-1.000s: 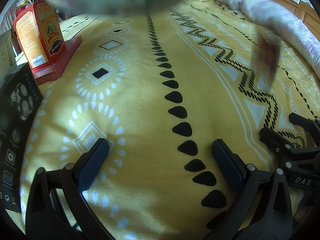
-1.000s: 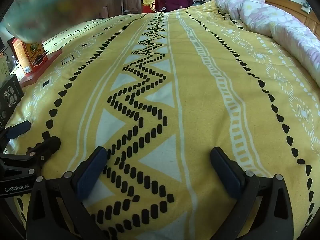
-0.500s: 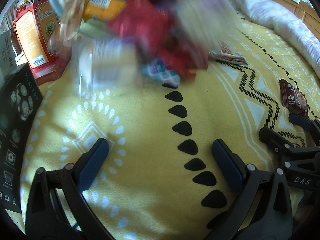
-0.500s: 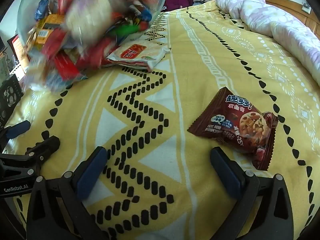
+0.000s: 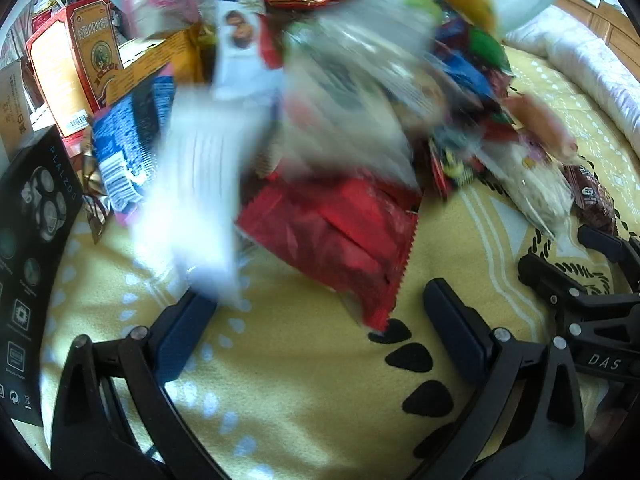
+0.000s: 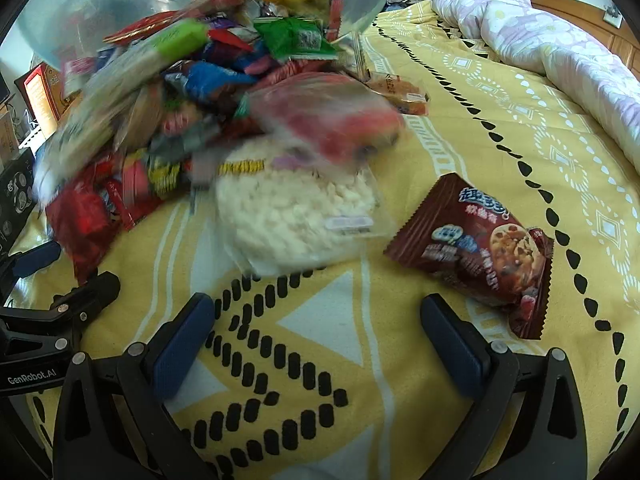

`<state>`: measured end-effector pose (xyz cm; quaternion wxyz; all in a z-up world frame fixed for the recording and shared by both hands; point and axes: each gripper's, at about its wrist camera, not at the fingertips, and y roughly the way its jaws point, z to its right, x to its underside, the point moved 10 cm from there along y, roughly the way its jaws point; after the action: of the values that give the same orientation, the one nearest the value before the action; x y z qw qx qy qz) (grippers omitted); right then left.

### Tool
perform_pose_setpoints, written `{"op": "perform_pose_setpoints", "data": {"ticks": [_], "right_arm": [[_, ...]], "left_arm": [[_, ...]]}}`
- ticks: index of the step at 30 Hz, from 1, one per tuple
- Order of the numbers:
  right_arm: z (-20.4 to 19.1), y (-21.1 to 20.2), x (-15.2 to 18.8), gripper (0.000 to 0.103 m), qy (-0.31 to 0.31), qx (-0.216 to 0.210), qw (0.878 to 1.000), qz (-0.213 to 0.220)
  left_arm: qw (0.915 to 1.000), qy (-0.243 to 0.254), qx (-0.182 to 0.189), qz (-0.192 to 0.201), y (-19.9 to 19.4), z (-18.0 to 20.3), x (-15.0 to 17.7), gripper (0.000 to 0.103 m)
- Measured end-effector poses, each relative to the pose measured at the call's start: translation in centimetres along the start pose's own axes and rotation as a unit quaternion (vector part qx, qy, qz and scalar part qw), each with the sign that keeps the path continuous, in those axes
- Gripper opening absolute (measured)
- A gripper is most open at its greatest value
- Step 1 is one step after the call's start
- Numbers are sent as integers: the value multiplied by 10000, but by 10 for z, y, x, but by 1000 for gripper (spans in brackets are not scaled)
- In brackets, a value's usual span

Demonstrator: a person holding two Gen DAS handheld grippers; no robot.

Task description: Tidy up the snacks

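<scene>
Snack packets [image 6: 192, 92] are now tumbling from a tipped clear bowl [image 6: 100, 0] onto the bed [image 6: 500, 128] at frame centre, heaping before the left gripper [image 5: 320, 320] and right gripper [image 6: 316, 320], both gaping empty, sorting not yet begun.

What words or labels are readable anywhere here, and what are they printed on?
"GenRobot.AI": on the left gripper, seen from the right wrist.
"DAS": on the right gripper, seen from the left wrist.
"PLALZD8", roughly; the last letters are unsure: on the black box.
Brown cookie packet: Chinese characters, too blurred to read.
Orange carton: print too small.
Snack pile: motion-blurred, unreadable.
</scene>
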<state>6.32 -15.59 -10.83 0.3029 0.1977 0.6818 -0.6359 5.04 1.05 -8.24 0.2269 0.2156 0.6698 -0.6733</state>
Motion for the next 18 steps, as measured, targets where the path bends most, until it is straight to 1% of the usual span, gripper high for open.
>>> {"op": "perform_pose_setpoints", "data": {"ticks": [18], "right_arm": [[0,-3,-4,103,-23,33,10000,0]], "left_arm": [[10000,12,-6,-14,1,1,3,103]]}}
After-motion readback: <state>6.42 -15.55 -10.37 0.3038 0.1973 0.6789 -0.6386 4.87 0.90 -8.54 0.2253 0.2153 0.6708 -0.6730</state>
